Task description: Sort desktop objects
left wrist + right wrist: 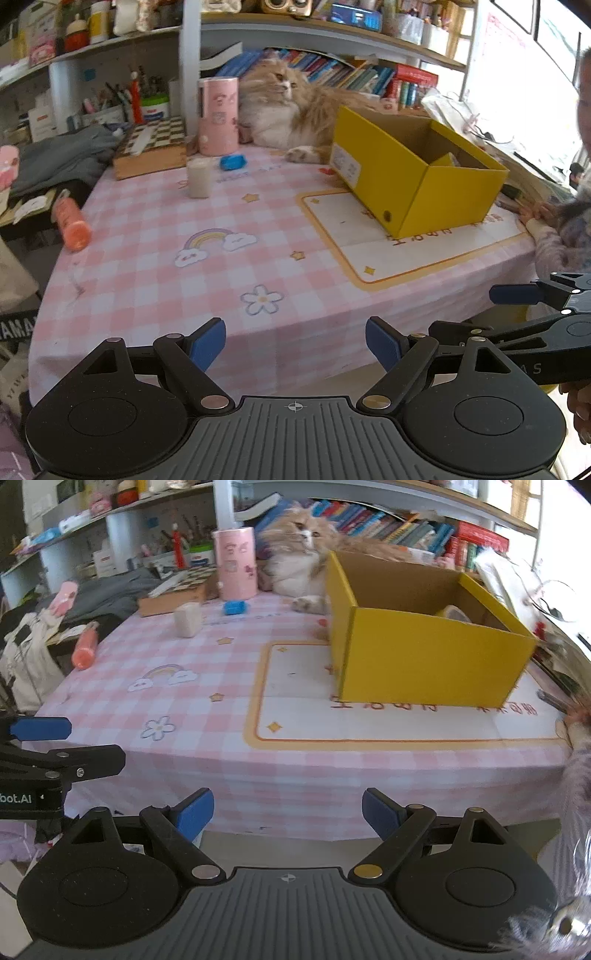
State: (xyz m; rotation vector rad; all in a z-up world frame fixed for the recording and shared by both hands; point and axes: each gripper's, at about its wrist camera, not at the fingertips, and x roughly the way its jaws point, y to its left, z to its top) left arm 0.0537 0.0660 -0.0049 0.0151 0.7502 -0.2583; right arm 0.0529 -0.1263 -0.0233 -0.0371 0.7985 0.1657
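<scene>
- Objects awaiting sorting lie on the far left part of the pink checked tablecloth [155, 266]: an orange bottle [71, 225] on its side at the left edge, a cream cylinder [199, 178] standing upright, and a small blue object [233, 162] just behind it.
- We judge the orange bottle to be light, smooth and prone to rolling; we take it across its body near the middle, jaws square to its long axis.
- We judge the cream cylinder to be stiff and light, though we cannot tell its material. We take it low on its sides so that it does not tip.
- We judge the blue object to be small and light; its shape is too blurred to tell, so we plan a grip across its shorter width.
- We treat the yellow box [428, 657] on the right of the table as the likely receptacle. It stands open, with something pale partly visible inside.
- A tall pink canister [218, 116] stands behind the cream cylinder, and a cat [284, 107] lies between that canister and the box.
- We hold the left gripper [295, 347] and the right gripper [288, 818] short of the near table edge, both with jaws wide apart and nothing between them.
- A sleeve [554, 243] rests at the right table corner.
</scene>
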